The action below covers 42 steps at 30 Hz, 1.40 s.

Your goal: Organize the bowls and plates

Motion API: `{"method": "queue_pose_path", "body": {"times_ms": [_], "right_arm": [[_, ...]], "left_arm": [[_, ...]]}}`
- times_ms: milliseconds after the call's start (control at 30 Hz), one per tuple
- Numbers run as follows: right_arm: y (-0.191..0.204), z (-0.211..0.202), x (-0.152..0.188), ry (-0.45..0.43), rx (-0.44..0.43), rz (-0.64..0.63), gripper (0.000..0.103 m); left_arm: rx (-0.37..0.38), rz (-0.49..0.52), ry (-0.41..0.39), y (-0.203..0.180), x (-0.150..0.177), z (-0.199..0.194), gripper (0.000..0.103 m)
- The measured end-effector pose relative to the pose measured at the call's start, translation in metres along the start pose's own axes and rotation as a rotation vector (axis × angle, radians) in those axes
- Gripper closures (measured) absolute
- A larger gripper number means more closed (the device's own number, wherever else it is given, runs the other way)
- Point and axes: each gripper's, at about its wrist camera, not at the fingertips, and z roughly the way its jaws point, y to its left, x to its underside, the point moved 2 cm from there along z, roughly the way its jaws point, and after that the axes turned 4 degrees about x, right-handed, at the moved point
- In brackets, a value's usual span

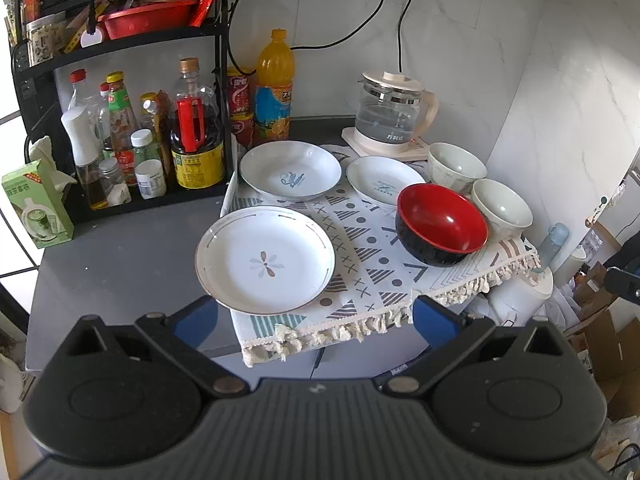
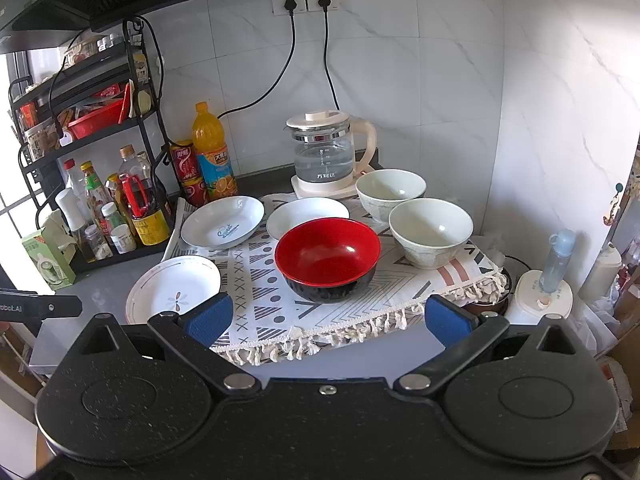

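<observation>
On a patterned cloth point(image 1: 360, 268) lie three white plates: a flower plate point(image 1: 265, 259) point(image 2: 173, 294) nearest, a blue-script plate point(image 1: 290, 169) point(image 2: 223, 221) behind it, and a smaller plate point(image 1: 385, 181) point(image 2: 307, 215) at the back middle. A red-and-black bowl point(image 1: 440, 223) point(image 2: 328, 258) stands to the right, with two pale bowls point(image 1: 456, 166) point(image 1: 502, 208) point(image 2: 390, 192) point(image 2: 430, 231) beyond it. My left gripper point(image 1: 316, 316) is open just before the flower plate. My right gripper point(image 2: 328, 318) is open, short of the red bowl. Neither holds anything.
A glass kettle point(image 1: 394, 112) point(image 2: 326, 154) sits plugged in at the back. An orange drink bottle point(image 1: 275, 84) point(image 2: 210, 152), red cans and a black rack of sauce bottles point(image 1: 160, 132) point(image 2: 116, 200) stand at the left. A green box point(image 1: 36, 204) sits on the grey counter point(image 1: 120, 264).
</observation>
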Motion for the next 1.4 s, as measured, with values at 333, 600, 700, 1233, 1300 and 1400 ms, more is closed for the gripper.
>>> {"method": "queue_pose_path", "body": {"times_ms": [333,600,700,1233,1300,1400], "right_arm": [[-0.004,-0.001,0.001,-0.006,0.004,-0.011,0.000],[-0.007,-0.001,0.001,-0.004,0.008,-0.014,0.000],[-0.008,0.000,0.003,0.001,0.008,-0.016,0.000],[-0.014,0.005,0.003,0.020,-0.011,-0.014,0.000],[-0.016,0.007,0.002,0.021,-0.005,-0.014,0.000],[-0.018,0.010,0.000,0.022,-0.018,-0.013,0.000]], "left_arm": [[0.000,0.007,-0.005,-0.011,-0.001,0.004,0.000],[-0.004,0.009,-0.008,-0.016,0.001,0.005,0.000],[-0.004,0.005,-0.009,-0.016,0.001,0.005,0.000],[-0.030,-0.023,0.005,-0.022,0.002,0.006,0.000],[-0.036,-0.030,0.003,-0.024,0.001,0.006,0.000],[-0.039,-0.046,0.005,-0.027,-0.003,0.009,0.000]]}}
